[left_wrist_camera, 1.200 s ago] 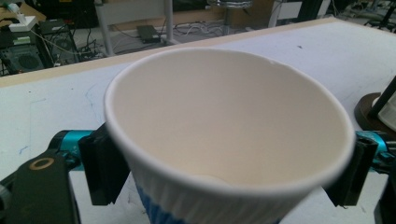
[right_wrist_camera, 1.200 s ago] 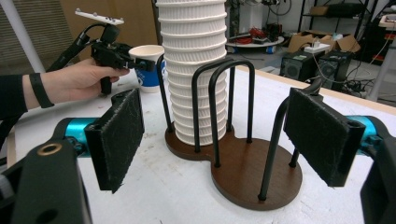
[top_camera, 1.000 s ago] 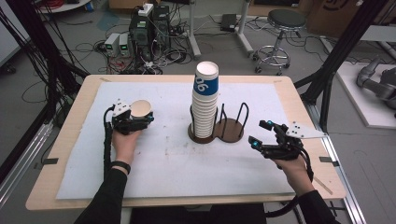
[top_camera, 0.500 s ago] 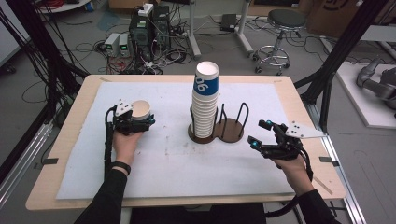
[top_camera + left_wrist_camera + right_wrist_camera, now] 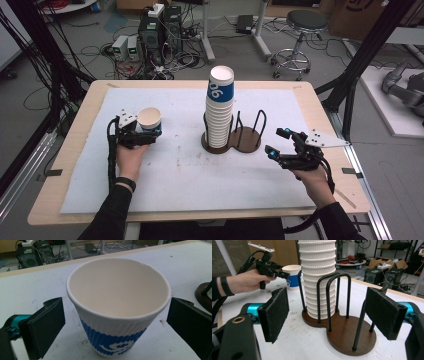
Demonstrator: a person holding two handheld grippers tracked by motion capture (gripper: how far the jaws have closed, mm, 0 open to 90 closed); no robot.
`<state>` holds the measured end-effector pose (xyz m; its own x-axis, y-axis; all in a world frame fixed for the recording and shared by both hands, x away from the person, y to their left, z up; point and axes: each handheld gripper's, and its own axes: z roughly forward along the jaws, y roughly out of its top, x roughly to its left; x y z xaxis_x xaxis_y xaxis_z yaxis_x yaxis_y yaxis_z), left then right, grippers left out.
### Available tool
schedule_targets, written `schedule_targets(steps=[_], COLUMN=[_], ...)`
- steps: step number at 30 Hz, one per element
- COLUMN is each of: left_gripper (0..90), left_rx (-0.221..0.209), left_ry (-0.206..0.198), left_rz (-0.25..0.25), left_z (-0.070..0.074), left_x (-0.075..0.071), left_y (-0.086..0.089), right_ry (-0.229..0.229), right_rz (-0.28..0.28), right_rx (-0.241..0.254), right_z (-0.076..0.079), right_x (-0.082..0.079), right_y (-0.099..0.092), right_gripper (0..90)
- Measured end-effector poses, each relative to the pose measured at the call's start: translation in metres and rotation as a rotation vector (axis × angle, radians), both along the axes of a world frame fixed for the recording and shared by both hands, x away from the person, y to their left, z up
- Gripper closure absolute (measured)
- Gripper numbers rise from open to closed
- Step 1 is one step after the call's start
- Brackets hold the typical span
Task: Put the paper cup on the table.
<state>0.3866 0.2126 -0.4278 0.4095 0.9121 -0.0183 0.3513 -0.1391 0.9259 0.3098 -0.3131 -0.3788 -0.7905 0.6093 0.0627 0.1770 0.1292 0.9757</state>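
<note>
Standing upright toward the bench's left edge, the paper cup looks just set down: the left tool has just opened wide, pads either side without touching it. Near the right edge, the right tool waits half-open and empty, facing the cup stack in its holder.

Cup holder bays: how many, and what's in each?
2. Left bay holds the cup stack; right bay is empty. One loose cup stands between the left gripper's jaws.
</note>
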Motion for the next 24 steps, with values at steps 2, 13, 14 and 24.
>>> schedule_targets(steps=[2,13,14,24], left_gripper=[1.7,1.7,1.8,2.0], left_rx=[0.006,-0.046,-0.048,-0.071], left_ry=[-0.004,-0.054,-0.056,-0.109], left_rz=[0.01,-0.075,-0.092,-0.296], left_z=[0.003,0.022,0.023,0.033], left_x=[-0.005,-0.041,-0.044,-0.066], left_y=[0.001,-0.002,-0.005,-0.035], right_ry=[-0.002,0.015,0.013,0.008], right_rz=[0.002,-0.009,-0.008,-0.015], right_rx=[0.001,-0.001,0.0,0.0], right_z=[0.0,-0.002,-0.002,-0.002], right_x=[0.001,0.004,0.003,0.002], right_y=[0.0,0.0,0.0,-0.002], right_gripper=[20.7,20.7,20.7,20.7])
